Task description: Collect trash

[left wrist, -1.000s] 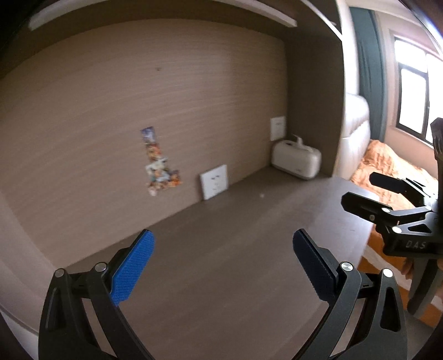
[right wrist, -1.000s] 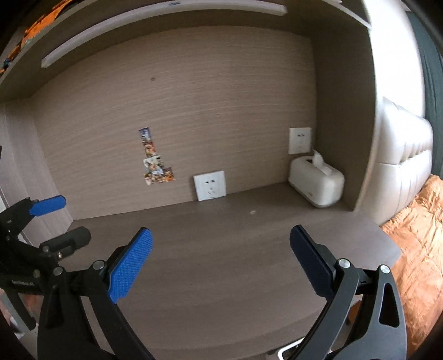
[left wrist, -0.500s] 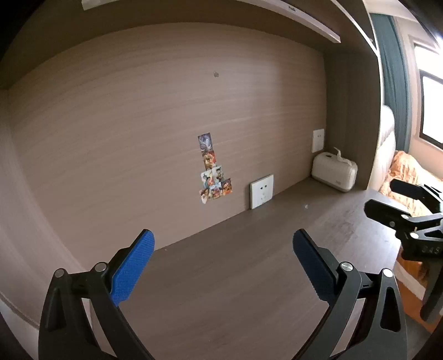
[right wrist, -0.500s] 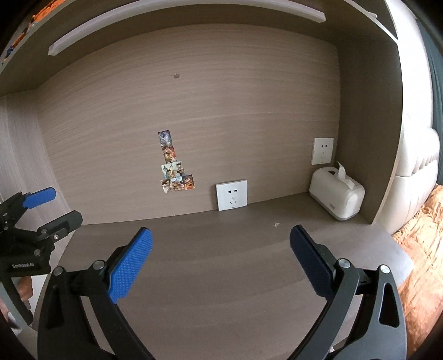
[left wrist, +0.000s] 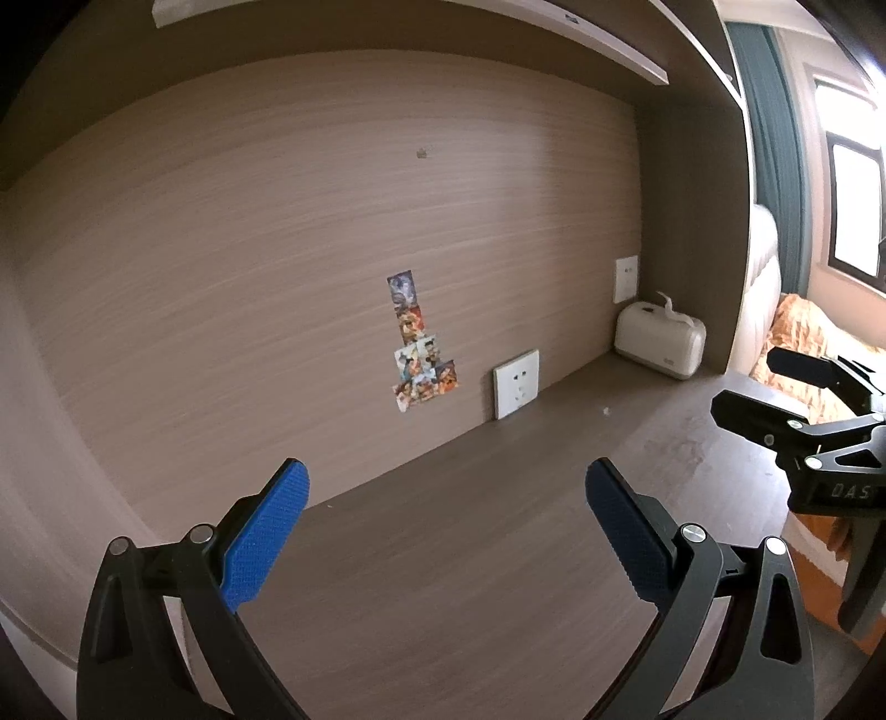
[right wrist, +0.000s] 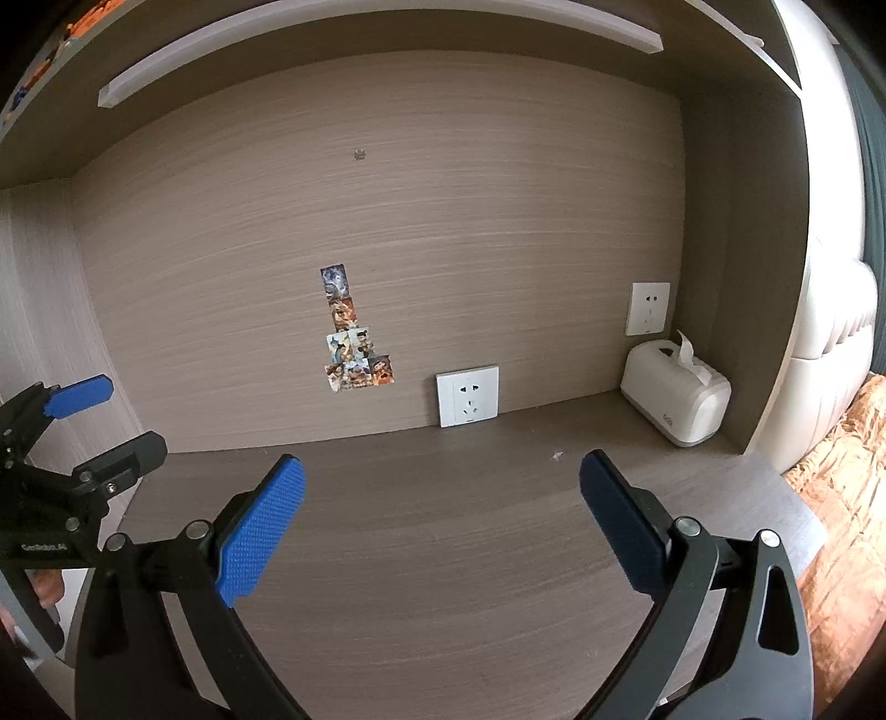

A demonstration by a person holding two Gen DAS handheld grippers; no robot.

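Note:
A tiny pale scrap (right wrist: 557, 456) lies on the dark wooden desk (right wrist: 443, 554) toward the back right; it also shows in the left wrist view (left wrist: 606, 411). My left gripper (left wrist: 443, 531) is open and empty above the desk's left part; it also shows at the left edge of the right wrist view (right wrist: 94, 426). My right gripper (right wrist: 440, 520) is open and empty over the desk's middle; it also shows at the right edge of the left wrist view (left wrist: 764, 387).
A white tissue box (right wrist: 675, 399) stands in the back right corner. Two white sockets (right wrist: 468, 396) (right wrist: 647, 308) and a cluster of stickers (right wrist: 354, 338) are on the back panel. A shelf (right wrist: 387, 33) hangs overhead. An orange bedspread (right wrist: 847, 498) lies right of the desk.
Both grippers have swung left and back, so the wall panel and stickers sit more centred. Both stay open and empty.

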